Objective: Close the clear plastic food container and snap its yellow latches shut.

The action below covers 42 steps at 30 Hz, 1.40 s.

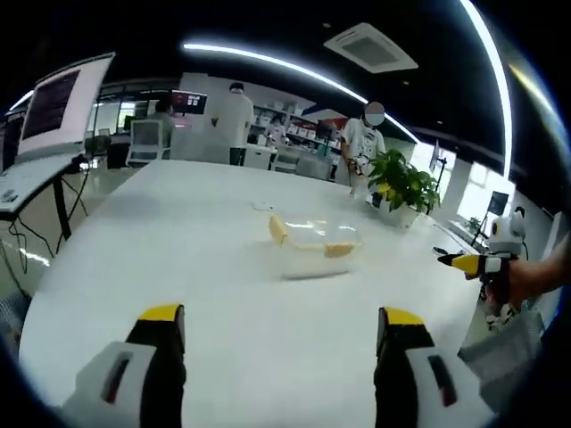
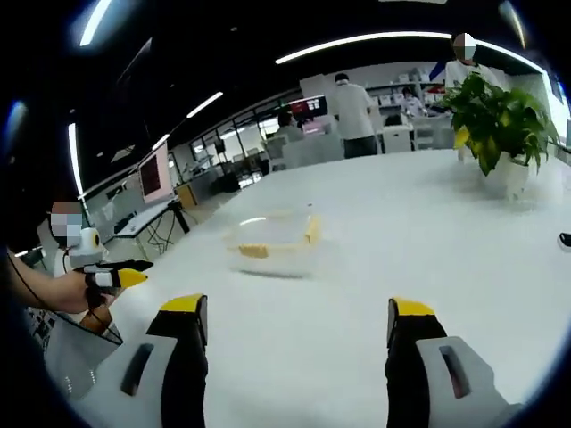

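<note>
A clear plastic food container with yellow latches rests on the white table, a good way ahead of my left gripper. That gripper stands open, jaws wide apart with nothing between them. The right gripper comes in at the right edge of the left gripper view, held by a hand. In the right gripper view the container lies ahead and slightly left of my right gripper, which is open and holds nothing. The left gripper appears at that view's left, held by a hand.
A potted green plant stands on the table past the container, also seen as the plant. Several people stand at desks in the background. A monitor on a stand is left of the table. A small dark object lies at the table's right.
</note>
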{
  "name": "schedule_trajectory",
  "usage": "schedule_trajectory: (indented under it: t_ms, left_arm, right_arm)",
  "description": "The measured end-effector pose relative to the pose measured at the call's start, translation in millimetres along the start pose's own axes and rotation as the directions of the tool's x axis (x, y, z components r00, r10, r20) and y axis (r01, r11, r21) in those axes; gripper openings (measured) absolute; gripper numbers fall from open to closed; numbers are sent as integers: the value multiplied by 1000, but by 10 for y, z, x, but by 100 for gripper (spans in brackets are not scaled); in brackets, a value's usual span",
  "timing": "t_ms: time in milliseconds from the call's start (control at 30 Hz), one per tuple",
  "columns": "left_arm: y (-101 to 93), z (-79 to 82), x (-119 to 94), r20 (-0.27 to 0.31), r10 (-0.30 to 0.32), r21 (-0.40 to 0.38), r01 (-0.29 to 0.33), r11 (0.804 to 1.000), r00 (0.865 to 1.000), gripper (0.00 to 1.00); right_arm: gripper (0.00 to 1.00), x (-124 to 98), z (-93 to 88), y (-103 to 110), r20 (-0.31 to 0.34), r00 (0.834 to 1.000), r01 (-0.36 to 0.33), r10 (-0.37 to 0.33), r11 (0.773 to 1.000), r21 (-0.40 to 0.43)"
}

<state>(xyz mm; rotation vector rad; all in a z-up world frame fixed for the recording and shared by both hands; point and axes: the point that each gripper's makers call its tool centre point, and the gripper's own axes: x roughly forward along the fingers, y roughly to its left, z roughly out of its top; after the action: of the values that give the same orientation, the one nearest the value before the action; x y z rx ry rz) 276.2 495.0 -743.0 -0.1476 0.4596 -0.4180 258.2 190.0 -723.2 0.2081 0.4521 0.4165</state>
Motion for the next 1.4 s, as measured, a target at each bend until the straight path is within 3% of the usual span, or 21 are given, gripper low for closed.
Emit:
schedule_trajectory:
  t_ms: [200, 333, 500, 600, 800, 933, 1233, 1400]
  left_arm:
    - [-51, -45, -158, 7, -4, -21, 4, 1000, 1000, 85]
    - [-98, 86, -236, 33, -18, -49, 19, 999, 999, 84]
    - [-143, 111, -310, 25, -35, -5, 35, 999, 999, 83]
    - [-166, 111, -342, 3, -54, 73, 54, 996, 999, 82]
    - [-96, 118, -485, 6, -53, 72, 52, 996, 999, 81]
    - [-40, 53, -526, -3, -36, 51, 36, 998, 999, 79]
    - [-79, -42, -561, 12, -47, -33, 48, 998, 999, 79]
    - [-150, -94, -516, 6, -63, -37, 63, 997, 998, 78]
  right_arm:
    - [79, -114, 32, 136, 20, 1000, -17, 17, 1000, -7]
    - [79, -168, 21, 233, 29, 999, -33, 34, 999, -23]
    - [79, -219, -11, 286, 30, 999, -41, 42, 999, -20]
    - [79, -245, 10, 297, 37, 998, -41, 41, 999, -22]
    - [78, -280, 5, 379, 47, 997, -61, 62, 998, -23]
    - [78, -266, -58, 412, 43, 996, -70, 72, 997, -28]
    - [76, -270, -119, 422, 26, 997, -69, 71, 996, -50]
    - [76, -243, -172, 480, 2, 996, -87, 88, 993, -84]
